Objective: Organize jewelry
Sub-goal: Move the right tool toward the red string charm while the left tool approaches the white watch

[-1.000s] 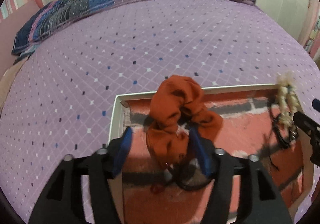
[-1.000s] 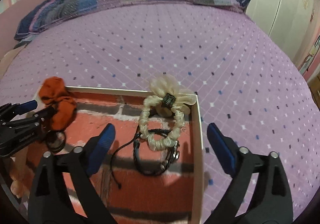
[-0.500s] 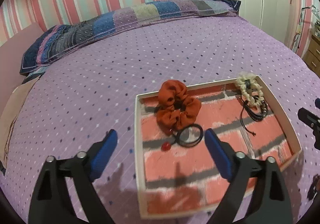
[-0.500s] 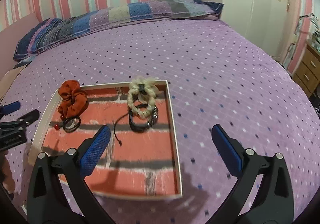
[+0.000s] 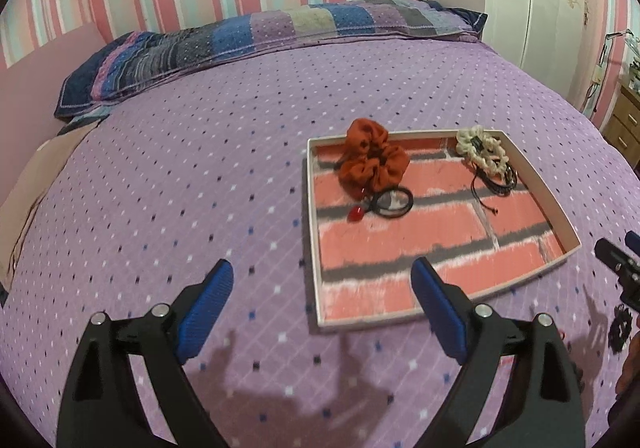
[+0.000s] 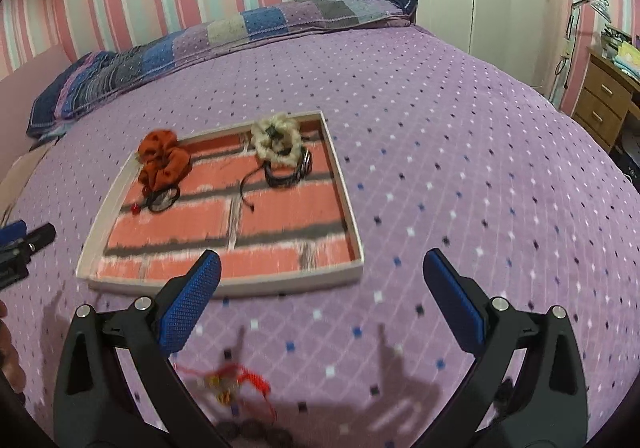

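Right wrist view: blurred red cord (image 6: 240, 378) below hand-held gripper (image 6: 322, 286).

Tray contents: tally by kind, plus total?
In the tray:
Scrunchies: 2, orange scrunchie and cream scrunchie
Black hair tie with red bead: 1
Black cord bracelets: 1 bundle; strand count cannot be told
Total: 4

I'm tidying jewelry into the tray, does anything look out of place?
Yes: a red corded piece lies on the bedspread, outside the tray, near the right gripper. It is blurred. The scrunchies and bands sit inside the tray.
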